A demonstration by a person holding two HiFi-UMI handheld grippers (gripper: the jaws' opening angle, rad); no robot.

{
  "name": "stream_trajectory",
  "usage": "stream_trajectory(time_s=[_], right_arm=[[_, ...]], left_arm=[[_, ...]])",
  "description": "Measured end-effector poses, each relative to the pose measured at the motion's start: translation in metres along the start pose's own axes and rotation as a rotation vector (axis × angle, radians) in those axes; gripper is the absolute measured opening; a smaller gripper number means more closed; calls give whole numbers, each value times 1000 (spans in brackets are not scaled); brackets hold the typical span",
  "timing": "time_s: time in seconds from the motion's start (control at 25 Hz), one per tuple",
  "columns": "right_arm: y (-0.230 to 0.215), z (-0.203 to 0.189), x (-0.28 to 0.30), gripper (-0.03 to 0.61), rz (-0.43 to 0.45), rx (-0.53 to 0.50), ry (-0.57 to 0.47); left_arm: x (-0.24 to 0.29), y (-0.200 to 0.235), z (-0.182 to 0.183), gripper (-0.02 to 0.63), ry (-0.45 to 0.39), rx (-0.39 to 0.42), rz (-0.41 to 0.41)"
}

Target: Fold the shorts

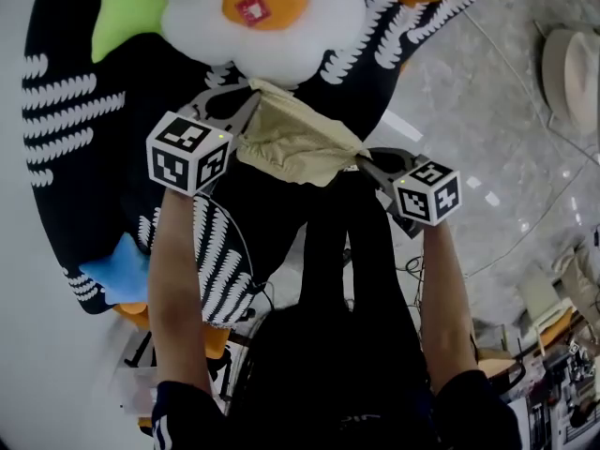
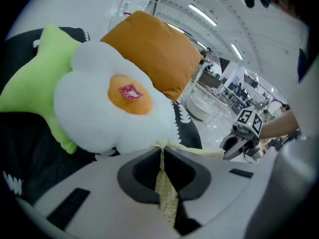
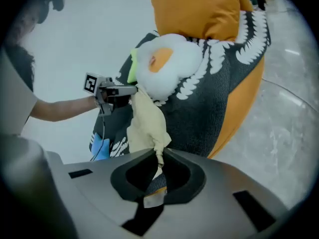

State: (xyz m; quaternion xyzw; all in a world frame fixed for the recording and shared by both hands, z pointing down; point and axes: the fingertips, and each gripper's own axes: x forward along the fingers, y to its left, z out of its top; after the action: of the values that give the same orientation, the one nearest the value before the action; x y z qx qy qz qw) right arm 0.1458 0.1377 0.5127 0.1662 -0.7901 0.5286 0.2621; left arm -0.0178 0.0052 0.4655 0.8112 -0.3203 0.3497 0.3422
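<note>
Pale beige shorts hang bunched in the air between my two grippers, above a black patterned beanbag. My left gripper is shut on one corner of the cloth, which runs as a thin strip between the closed jaws. At the other end my right gripper is shut on the opposite corner. In the right gripper view the shorts droop from the left gripper down into the right jaws. The left gripper view catches the right gripper holding the stretched edge.
On the beanbag lie a white fried-egg cushion, a green star cushion, an orange cushion and a blue star. Grey marbled floor lies to the right, with cables and clutter at lower right.
</note>
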Motion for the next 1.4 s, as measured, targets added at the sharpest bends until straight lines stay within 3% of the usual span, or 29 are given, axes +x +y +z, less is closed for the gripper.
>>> stream_trajectory(time_s=[0.08,0.2,0.36,0.48,0.64,0.76,0.84,0.92,1.08,1.2,1.32,1.4], right_arm=[[18,20,-25,34,19,-93,-72],[16,54,-49,32,-63,-235,-113],[25,100,-63,32,-111,-407,-90],[55,134,-76,31,-82,-497,-133],[105,150,-79,31,-132,-765,-41],[154,175,-69,31,-88,-916,11],[193,196,-62,31,1,-952,19],[226,212,-49,31,87,-1013,76],[260,227,12,31,98,-1198,207],[292,237,60,31,96,-1261,213],[344,253,82,31,119,-1345,133],[372,249,92,31,149,-1443,130]], left_arm=[[-18,-2,11,20,-120,-69,4],[-47,3,32,20,-272,-135,21],[-72,10,35,20,-312,-133,47],[-105,7,41,20,-360,-112,71],[-171,2,43,20,-445,-122,134],[-234,10,46,20,-511,-154,207],[-281,17,44,20,-549,-194,261],[-319,22,28,21,-546,-263,306],[-351,45,-43,21,-465,-406,407],[-393,70,-74,21,-604,-517,475],[-447,67,-88,21,-758,-487,563],[-464,53,-114,23,-804,-473,615]])
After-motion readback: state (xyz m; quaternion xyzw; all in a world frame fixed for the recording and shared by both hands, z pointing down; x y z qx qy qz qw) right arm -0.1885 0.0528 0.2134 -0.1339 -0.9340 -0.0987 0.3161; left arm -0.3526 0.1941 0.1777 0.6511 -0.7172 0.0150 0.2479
